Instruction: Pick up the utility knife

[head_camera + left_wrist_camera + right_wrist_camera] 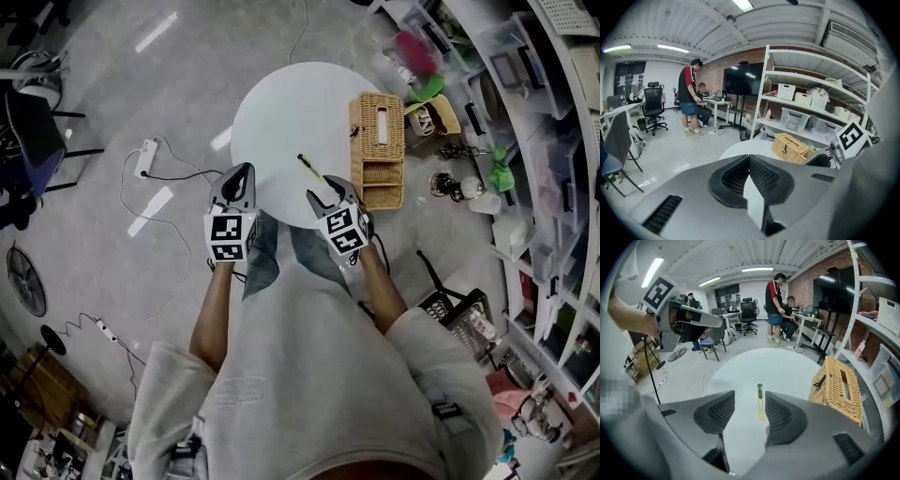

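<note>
A slim yellow utility knife [310, 167] with a black tip lies on the round white table [281, 112], a little right of its centre. My right gripper [328, 192] hovers over the table's near edge just short of the knife, jaws open and empty. In the right gripper view the knife [760, 401] lies lengthwise on the table beyond the gap between the open jaws [749, 413], untouched. My left gripper [242, 171] hangs at the table's near left edge. Its jaws [749, 161] meet, shut on nothing.
A wicker basket [380, 150] stands on the table's right side, close to the knife. Shelves with plastic bins [525, 112] run along the right. A power strip and cables [145, 159] lie on the floor at left. Two people [776, 310] are at far desks.
</note>
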Motion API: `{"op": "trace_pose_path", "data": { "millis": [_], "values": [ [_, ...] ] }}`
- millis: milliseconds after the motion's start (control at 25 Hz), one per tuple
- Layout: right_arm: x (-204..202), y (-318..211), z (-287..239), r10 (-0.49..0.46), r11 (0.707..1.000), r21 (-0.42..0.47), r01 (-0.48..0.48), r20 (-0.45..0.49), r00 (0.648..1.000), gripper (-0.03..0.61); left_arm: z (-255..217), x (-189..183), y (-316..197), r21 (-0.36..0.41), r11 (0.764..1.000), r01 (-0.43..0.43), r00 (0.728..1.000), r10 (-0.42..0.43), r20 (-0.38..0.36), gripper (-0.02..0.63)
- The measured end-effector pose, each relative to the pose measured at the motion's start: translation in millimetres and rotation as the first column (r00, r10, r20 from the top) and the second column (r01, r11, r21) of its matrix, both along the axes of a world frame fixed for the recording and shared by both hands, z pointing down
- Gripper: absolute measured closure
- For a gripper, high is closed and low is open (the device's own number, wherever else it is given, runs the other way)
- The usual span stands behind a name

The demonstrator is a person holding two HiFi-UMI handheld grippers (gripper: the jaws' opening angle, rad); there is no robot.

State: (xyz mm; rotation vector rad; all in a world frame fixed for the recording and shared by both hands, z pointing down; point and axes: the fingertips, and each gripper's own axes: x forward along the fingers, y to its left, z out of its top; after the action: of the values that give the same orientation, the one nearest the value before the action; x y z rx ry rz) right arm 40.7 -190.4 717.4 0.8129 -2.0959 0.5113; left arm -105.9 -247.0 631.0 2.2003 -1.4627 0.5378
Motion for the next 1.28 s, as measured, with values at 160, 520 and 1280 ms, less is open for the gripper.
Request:
{"op": "trace_pose_path", "data": {
  "millis": [160, 520, 1280],
  "values": [
    [0.8, 3.7, 11.5, -0.001, 1.0, -0.025, 0.001, -0.022, 1.0, 0.367, 3.5, -3.7, 3.3, -0.008, 1.0, 0.008, 1.0, -0.008, -0.002, 0.592],
    [-12.2, -24.7, 43.1, 0.024, 0.997, -0.07, -0.027, -0.048, 0.999, 0.371, 7.9, -9.5, 7.3, -0.021, 1.0, 0.018, 1.0, -0.018, 0.0, 0.592],
    [-10.3, -39.3, 94.6, -0.018, 0.985, -0.174, -0.003, -0.124, 0.992, 0.43, 17.9, -16.0, 24.5, -0.055, 0.998, 0.016, 1.0, -0.016, 0.005, 0.593]
  ]
}}
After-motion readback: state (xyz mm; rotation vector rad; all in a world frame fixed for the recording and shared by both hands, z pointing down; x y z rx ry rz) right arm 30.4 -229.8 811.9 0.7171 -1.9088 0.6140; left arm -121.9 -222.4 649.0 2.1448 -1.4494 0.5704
